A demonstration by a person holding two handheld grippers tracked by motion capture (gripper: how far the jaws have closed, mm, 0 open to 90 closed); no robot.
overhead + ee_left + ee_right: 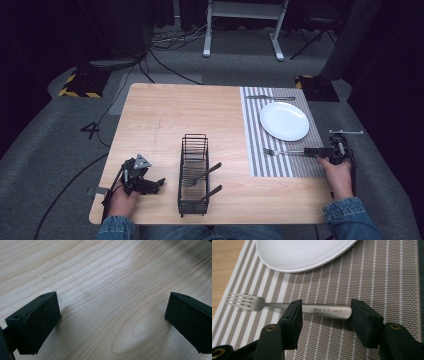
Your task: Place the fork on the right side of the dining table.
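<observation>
One fork (287,307) is lying on the striped placemat (372,277), just near of the white plate (299,252), with the right gripper (325,322) standing open around its handle, pads clear. The person is best lifting straight away without nudging it. The left gripper (112,322) is resting open on the table (100,270).

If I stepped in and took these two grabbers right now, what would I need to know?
Left gripper: open, holding nothing, low over the bare table.
Right gripper: open, jaws either side of the fork, which lies on the striped placemat beside the white plate.
Done: a knife lies on the plate's far side.
Left: cutlery still stands in the wire caddy.
</observation>
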